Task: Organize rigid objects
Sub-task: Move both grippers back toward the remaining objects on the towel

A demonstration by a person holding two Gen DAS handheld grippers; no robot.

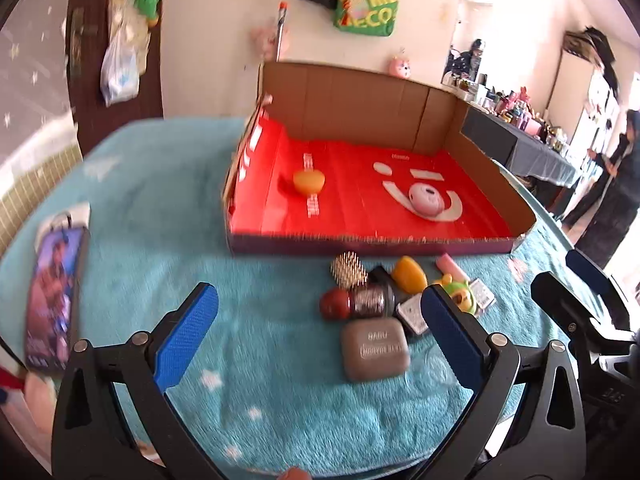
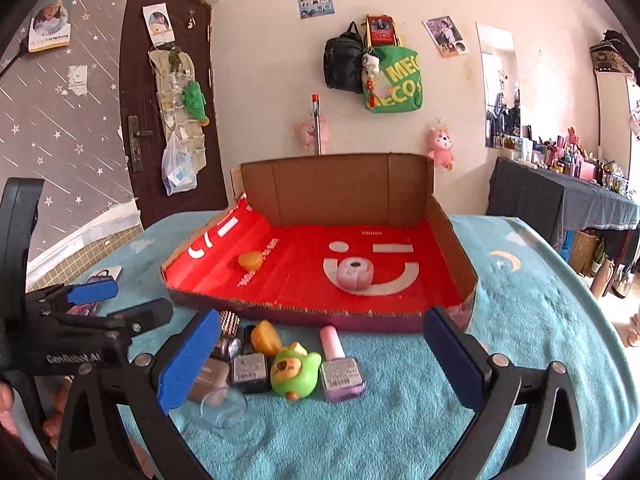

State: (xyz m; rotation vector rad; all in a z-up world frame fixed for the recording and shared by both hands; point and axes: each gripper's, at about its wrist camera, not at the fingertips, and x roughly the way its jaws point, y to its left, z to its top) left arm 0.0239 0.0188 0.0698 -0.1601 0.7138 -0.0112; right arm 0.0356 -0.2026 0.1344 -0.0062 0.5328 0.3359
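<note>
A shallow cardboard box with a red floor (image 1: 360,216) (image 2: 304,276) stands on the teal-covered table. In it lie an orange piece (image 1: 308,181) (image 2: 250,260) and a round pink case (image 1: 427,199) (image 2: 354,273). In front of the box is a cluster: a brown case (image 1: 375,348), a hairbrush (image 1: 349,271), a dark jar (image 1: 354,302), an orange item (image 1: 409,274) (image 2: 265,337), a green toy (image 2: 295,373), nail polish bottles (image 2: 342,368) (image 2: 250,371). My left gripper (image 1: 320,332) is open, just short of the cluster. My right gripper (image 2: 320,360) is open around the cluster.
A phone (image 1: 52,300) lies at the table's left. A clear glass (image 2: 224,402) lies by the right gripper's left finger. The left gripper shows in the right wrist view (image 2: 96,304). A dark side table (image 2: 560,204) with bottles stands at the right; a person (image 1: 612,184) stands beyond it.
</note>
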